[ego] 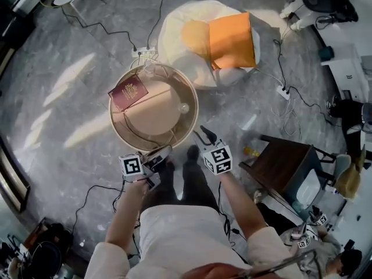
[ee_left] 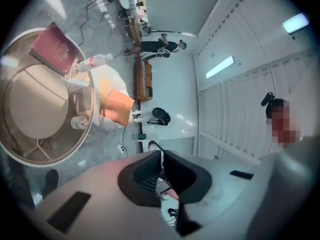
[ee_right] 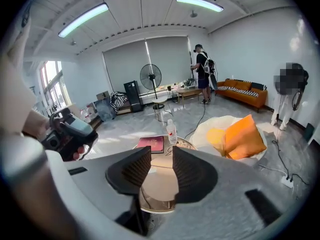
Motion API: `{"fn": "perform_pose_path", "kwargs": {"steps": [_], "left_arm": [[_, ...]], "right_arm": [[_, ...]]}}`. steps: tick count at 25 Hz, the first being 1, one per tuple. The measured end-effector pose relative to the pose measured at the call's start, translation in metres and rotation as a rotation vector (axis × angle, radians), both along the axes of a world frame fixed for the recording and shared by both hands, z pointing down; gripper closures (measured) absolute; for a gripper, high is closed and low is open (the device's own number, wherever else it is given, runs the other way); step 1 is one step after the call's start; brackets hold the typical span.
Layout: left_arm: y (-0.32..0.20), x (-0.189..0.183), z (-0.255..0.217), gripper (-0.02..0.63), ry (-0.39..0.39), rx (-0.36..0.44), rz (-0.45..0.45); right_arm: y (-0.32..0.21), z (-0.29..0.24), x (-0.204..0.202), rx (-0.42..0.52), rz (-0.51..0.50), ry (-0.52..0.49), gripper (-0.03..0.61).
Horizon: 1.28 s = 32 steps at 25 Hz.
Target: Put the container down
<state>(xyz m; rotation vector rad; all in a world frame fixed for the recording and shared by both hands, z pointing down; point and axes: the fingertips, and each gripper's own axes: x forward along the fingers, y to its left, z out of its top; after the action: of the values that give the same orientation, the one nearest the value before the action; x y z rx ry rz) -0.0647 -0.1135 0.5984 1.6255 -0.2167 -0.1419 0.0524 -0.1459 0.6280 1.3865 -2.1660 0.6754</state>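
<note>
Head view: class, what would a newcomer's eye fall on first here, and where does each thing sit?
The bright orange cushion on the cream beanbag, top centre, stands out first. Below it a round table bears a dark red book at its left rim. Nearest the camera, the left gripper and right gripper hang by the table's near edge.

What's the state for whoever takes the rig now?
Left gripper: shut, empty, held off the table.
Right gripper: jaws apart, nothing between them.
Things: small clear container stands on the round table near its rim, with the red book and bottle.
Done: container looks set down.
Left: probably nothing; check that it stands steady.
</note>
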Motion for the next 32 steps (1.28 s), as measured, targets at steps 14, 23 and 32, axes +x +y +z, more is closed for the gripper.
{"fn": "perform_pose_path", "kwargs": {"steps": [14, 23, 32], "left_arm": [[0.052, 0.003, -0.128, 0.597, -0.136, 0.429, 0.048], [0.097, 0.014, -0.162, 0.595, -0.268, 0.607, -0.013], [0.167, 0.005, -0.196, 0.595, -0.314, 0.671, -0.115]], "right_arm": [[0.082, -0.144, 0.017, 0.103, 0.022, -0.009, 0.537], [0.136, -0.197, 0.04, 0.165, -0.008, -0.023, 0.583], [0.21, -0.221, 0.045, 0.203, -0.052, -0.052, 0.583]]}}
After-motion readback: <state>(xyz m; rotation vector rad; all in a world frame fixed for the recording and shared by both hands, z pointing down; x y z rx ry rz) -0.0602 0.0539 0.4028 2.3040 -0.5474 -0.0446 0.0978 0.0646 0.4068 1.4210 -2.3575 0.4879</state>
